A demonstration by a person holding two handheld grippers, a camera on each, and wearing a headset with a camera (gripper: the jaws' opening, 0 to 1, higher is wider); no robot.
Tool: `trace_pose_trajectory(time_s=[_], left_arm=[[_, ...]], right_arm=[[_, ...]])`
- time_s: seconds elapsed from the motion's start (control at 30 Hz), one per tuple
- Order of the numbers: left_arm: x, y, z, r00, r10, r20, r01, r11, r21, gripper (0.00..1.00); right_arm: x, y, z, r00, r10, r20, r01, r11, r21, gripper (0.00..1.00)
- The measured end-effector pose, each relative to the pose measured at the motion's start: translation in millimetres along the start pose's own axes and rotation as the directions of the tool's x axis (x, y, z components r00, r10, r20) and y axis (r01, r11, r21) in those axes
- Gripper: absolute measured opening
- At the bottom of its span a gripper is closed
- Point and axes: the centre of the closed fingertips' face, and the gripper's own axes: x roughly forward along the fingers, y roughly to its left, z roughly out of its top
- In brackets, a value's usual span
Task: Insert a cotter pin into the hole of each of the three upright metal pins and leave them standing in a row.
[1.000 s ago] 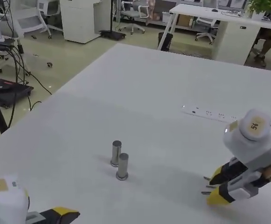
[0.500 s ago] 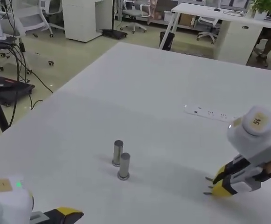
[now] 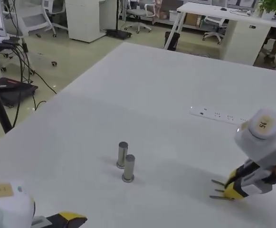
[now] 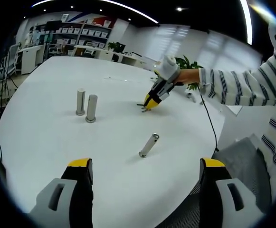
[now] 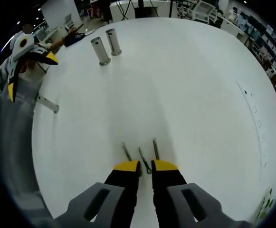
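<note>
Pickup step: my right hand-held gripper [image 5: 145, 166] is pinched nearly closed on a thin silver cotter pin [image 5: 141, 154] on the white table [image 3: 152, 95], my left hand-held gripper [image 4: 146, 162] gapes empty; next I'd lift it and line it up with the upright grey metal pins [image 3: 128, 167]

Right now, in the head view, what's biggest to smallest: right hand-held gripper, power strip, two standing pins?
1. right hand-held gripper, though it's nearest.
2. power strip.
3. near pin and far pin look alike.

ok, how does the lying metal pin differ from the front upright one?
The lying pin rests on its side; the upright pin stands on its base. The lying pin is alone, by the left hand-held gripper; the upright pin has a second pin beside it. Both are grey metal.
</note>
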Motion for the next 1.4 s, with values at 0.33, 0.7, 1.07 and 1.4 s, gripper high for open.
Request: trace_pose_trajectory(time_s=[0.33, 0.7, 1.07, 1.4], left_arm=[[2.4, -3.7, -1.8, 0.9998, -0.018, -0.003, 0.018, 1.0, 0.004, 0.9], [9.6, -3.5, 5.3, 0.9995, -0.01, 0.031, 0.009, 0.999, 0.045, 0.81], [14.0, -7.2, 21.0, 0.9955, -0.018, 0.093, 0.009, 0.994, 0.106, 0.81], [10.7, -8.5, 34.4, 0.9888, -0.007, 0.149, -0.014, 0.99, 0.14, 0.89]], right_arm=[[0.3, -1.1, -1.3, 0.9992, -0.031, -0.026, 0.028, 0.995, -0.097, 0.08], [3.3, -8.1, -2.5, 0.9931, -0.098, -0.064, 0.091, 0.989, -0.114, 0.04], [3.1, -12.1, -3.2, 0.995, -0.099, -0.003, 0.099, 0.995, 0.015, 0.02], [2.8, -5.3, -0.2, 0.9976, -0.063, 0.029, 0.061, 0.996, 0.062, 0.02]])
